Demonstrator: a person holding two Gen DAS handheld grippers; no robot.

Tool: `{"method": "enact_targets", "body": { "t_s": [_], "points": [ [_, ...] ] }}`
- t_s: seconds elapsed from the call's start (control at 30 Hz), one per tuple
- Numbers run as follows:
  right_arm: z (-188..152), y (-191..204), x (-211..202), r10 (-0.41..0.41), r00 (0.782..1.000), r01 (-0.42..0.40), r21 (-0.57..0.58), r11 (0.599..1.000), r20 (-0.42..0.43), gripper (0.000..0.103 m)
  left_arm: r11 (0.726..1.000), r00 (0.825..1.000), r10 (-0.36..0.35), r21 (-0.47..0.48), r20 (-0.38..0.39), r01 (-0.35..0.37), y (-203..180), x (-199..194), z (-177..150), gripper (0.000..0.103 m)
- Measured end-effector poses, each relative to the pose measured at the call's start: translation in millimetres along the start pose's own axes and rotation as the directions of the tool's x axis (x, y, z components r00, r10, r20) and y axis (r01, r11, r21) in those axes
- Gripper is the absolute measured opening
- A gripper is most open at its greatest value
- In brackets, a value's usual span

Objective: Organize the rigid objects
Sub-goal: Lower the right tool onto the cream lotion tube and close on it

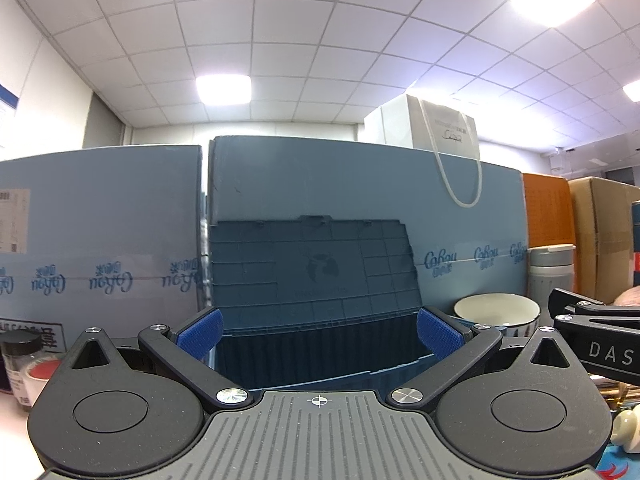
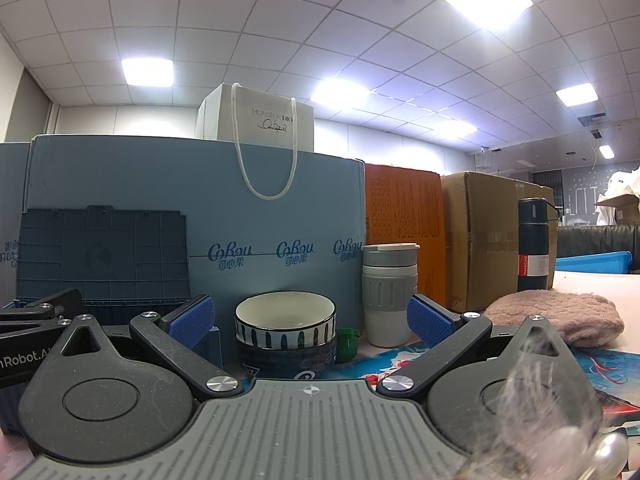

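Note:
My left gripper is open and empty, just in front of a dark blue storage bin. The bin's ribbed lid stands raised against a blue carton. My right gripper is also open and holds nothing. Between and beyond its pads sits a white striped bowl, nested in a dark blue bowl. A small green cap lies right of the bowls. Behind the cap stands a grey and white tumbler. Further right is a dark blue flask.
Blue cartons, an orange box and a brown box wall off the back, with a white paper bag on top. A pink knit hat lies right. A black-lidded jar stands far left.

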State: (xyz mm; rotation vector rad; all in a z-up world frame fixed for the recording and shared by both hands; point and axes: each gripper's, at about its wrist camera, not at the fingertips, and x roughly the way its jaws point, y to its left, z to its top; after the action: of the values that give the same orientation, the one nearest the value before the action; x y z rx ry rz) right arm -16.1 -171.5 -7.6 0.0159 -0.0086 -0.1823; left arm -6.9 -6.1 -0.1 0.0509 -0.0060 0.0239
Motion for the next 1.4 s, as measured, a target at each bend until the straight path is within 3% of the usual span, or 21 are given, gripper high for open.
{"method": "enact_targets", "body": {
  "t_s": [0.23, 0.33, 0.6, 0.7, 0.77, 0.93, 1.03, 1.13, 1.23, 1.3, 1.4],
  "points": [
    [0, 7, 1, 0.027, 1.000, -0.027, -0.043, 0.999, -0.013, 0.103, 0.998, 0.998, 0.065, 0.001, 0.005, -0.065, 1, -1, 1, 0.103],
    [0, 6, -1, 0.037, 0.999, -0.037, -0.037, 0.999, -0.010, 0.103, 0.998, 0.998, 0.059, -0.008, 0.005, -0.059, 3, 0, 1, 0.103],
    [2, 2, -7, -0.054, 0.998, 0.055, -0.019, 0.998, 0.022, 0.103, 0.998, 0.999, 0.044, 0.045, 0.028, -0.045, -6, -4, 1, 0.103],
    [3, 5, -5, -0.096, 0.995, 0.097, -0.055, 0.994, 0.020, 0.103, 0.997, 1.000, 0.022, 0.074, -0.022, -0.020, -10, -1, 2, 0.103],
    [5, 8, -6, -0.080, 0.996, 0.084, -0.096, 0.992, 0.045, 0.103, 0.996, 0.998, 0.010, 0.094, -0.058, -0.005, -13, -1, 2, 0.103],
    [23, -1, -13, -0.042, 0.997, 0.048, -0.101, 0.994, 0.064, 0.103, 0.994, 1.000, -0.006, 0.107, -0.019, 0.008, -14, -14, 4, 0.103],
    [35, -16, -15, 0.000, 1.000, 0.002, -0.087, 0.996, 0.031, 0.103, 0.997, 0.997, -0.013, 0.072, -0.070, 0.018, -9, -14, 9, 0.103],
    [45, -33, -18, 0.056, 0.998, -0.056, -0.090, 0.994, -0.005, 0.103, 0.998, 0.985, -0.056, 0.009, -0.161, 0.058, -1, -8, 16, 0.103],
    [54, -51, -15, 0.102, 0.990, -0.110, -0.078, 0.991, -0.099, 0.103, 0.990, 0.952, -0.141, -0.036, -0.272, 0.136, 3, 5, 22, 0.103],
    [57, -63, -11, 0.127, 0.977, -0.138, -0.053, 0.989, -0.173, 0.103, 0.987, 0.943, -0.161, -0.043, -0.290, 0.156, 3, 7, 25, 0.103],
    [59, -76, -5, 0.174, 0.948, -0.190, -0.036, 0.981, -0.267, 0.103, 0.974, 0.914, -0.225, -0.096, -0.337, 0.205, 4, 11, 32, 0.103]
  ]
}}
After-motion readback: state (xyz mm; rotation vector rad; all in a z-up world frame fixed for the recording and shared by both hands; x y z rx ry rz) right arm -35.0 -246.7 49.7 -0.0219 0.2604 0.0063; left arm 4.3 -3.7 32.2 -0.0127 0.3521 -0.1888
